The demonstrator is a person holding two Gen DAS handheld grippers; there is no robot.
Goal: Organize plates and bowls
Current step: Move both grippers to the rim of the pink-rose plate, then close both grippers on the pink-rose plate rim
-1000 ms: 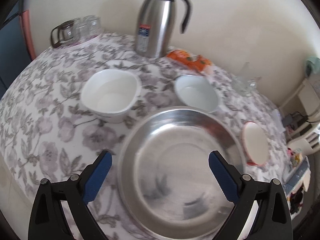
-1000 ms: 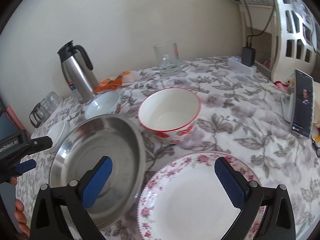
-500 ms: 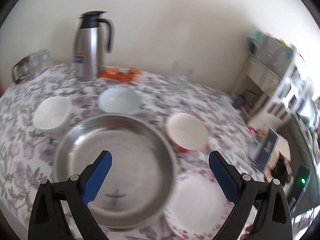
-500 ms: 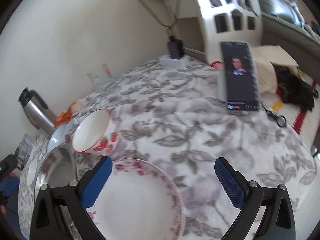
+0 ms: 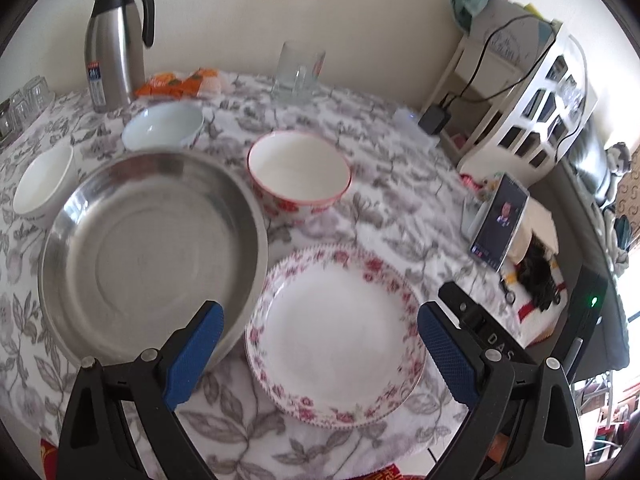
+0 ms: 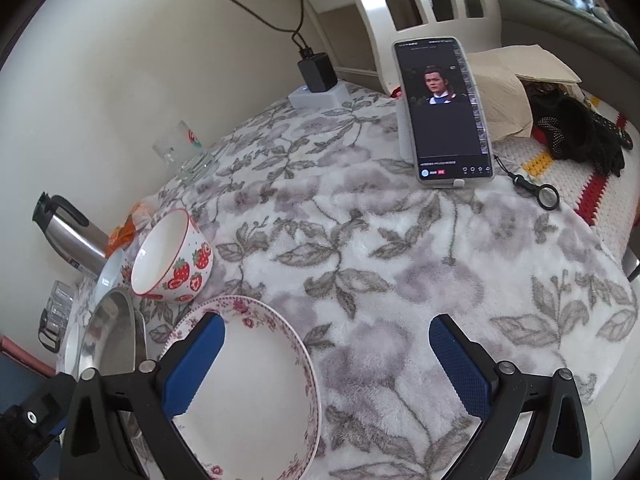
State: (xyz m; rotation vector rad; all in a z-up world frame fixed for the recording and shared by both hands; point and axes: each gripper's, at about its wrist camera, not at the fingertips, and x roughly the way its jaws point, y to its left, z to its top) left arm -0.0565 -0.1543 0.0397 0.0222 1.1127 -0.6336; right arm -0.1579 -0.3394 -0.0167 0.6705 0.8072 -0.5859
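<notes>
Jaws spread wide and empty on both grippers; the floral plate [image 5: 336,332] sits dead ahead between the left gripper [image 5: 320,354]'s jaws, nearer than the right gripper [image 6: 326,364].

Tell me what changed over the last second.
Both grippers swung right: the left gripper went from over the steel pan to the floral plate; the right gripper turned toward the phone. Both stayed open, empty. Dishes unmoved.
</notes>
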